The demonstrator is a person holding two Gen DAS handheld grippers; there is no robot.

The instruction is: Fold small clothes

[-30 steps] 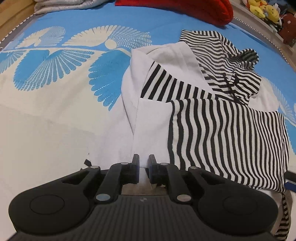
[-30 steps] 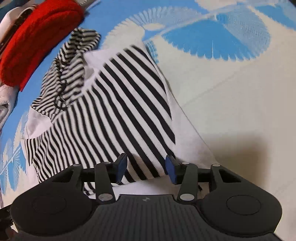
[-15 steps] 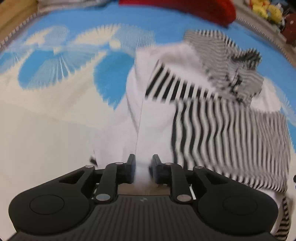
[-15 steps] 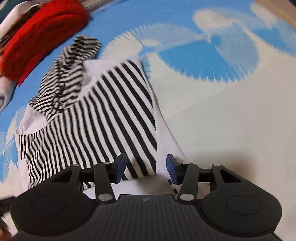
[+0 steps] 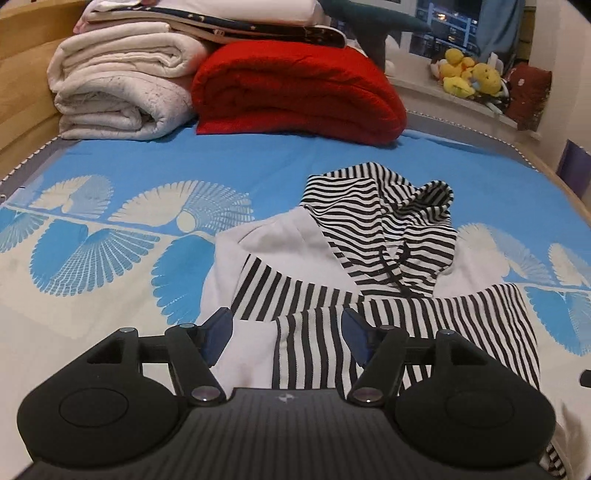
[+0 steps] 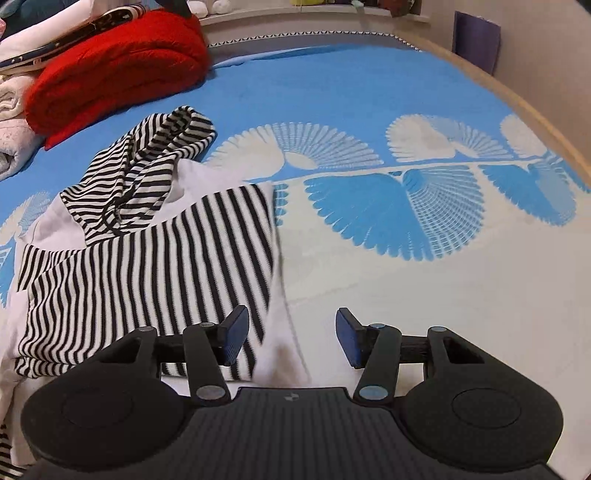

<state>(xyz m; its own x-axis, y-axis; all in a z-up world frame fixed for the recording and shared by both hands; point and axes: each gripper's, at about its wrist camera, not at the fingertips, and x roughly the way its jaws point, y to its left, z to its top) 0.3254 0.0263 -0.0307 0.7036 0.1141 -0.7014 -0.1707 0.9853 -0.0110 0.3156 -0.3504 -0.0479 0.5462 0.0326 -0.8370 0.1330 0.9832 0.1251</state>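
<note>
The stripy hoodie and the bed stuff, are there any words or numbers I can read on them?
No words or numbers can be read anywhere.
Striped hoodie: only black and white stripes, no print.
Blue sheet: only a fan-shaped pattern.
Red blanket: plain.
Dark cloth lying on the blankets: small pale marks, too small to tell.
Left gripper and right gripper: each has a tiny pale mark on its body, not letters.
</note>
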